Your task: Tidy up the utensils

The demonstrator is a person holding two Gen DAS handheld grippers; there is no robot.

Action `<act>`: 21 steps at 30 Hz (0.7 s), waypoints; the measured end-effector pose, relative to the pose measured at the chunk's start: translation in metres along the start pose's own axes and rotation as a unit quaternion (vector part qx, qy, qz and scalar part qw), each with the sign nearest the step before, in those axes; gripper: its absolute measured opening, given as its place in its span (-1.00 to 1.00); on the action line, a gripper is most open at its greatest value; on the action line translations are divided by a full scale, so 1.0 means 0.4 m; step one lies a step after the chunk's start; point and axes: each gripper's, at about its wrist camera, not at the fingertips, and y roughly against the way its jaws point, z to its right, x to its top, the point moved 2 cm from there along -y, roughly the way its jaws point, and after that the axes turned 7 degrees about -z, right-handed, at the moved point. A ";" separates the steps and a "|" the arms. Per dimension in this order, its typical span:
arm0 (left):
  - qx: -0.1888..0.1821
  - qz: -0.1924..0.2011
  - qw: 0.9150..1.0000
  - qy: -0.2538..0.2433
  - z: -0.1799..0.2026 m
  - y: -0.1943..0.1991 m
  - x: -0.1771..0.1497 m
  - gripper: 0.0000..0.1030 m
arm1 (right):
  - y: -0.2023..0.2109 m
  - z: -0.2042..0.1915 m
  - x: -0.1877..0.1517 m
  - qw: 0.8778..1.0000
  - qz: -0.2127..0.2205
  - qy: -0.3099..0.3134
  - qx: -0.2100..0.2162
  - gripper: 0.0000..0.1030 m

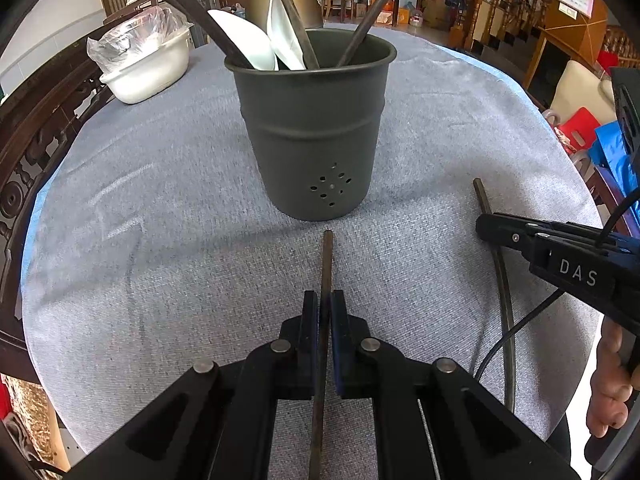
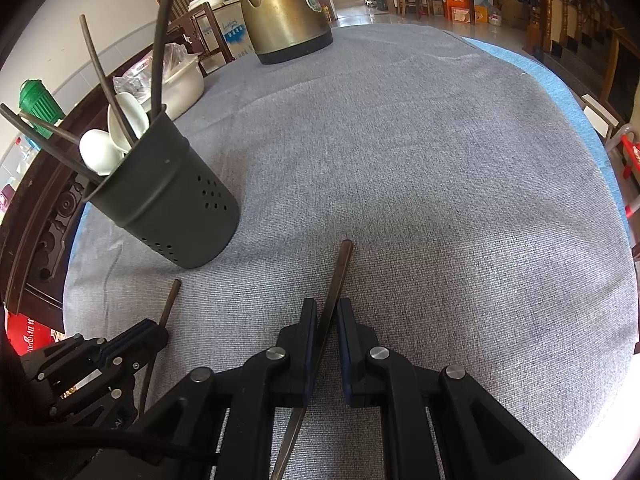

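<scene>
Two handheld grippers each reach over a round table covered in a grey cloth [image 2: 440, 160]. The left gripper [image 1: 324, 312] has its fingers pressed together on a brown chopstick [image 1: 326, 264], which points forward toward a dark metal cup [image 1: 312, 128] standing upright just ahead. The right gripper [image 2: 327, 320] has a dark chopstick [image 2: 340, 268] running between its fingers, tilted slightly; the fingers are close around it, though a narrow gap shows on one side. In the right wrist view the cup [image 2: 168, 200] sits to the left. It holds white spoons [image 1: 256, 44] and several more chopsticks. A brass kettle [image 2: 284, 12] stands at the table's far side, and a white tub [image 1: 144, 68] wrapped in plastic sits near the left edge.
</scene>
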 end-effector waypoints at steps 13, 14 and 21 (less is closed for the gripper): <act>-0.004 -0.007 1.000 0.004 0.001 -0.016 0.004 -0.88 | 0.000 -0.001 -0.001 1.000 0.001 0.001 0.000 -0.78; -0.005 -0.007 1.000 0.005 0.000 -0.017 0.005 -0.88 | 0.000 -0.001 -0.001 1.000 0.001 0.001 0.000 -0.78; -0.010 -0.009 1.000 0.012 -0.005 -0.023 0.012 -0.88 | 0.000 -0.002 0.000 1.000 0.002 0.001 0.001 -0.78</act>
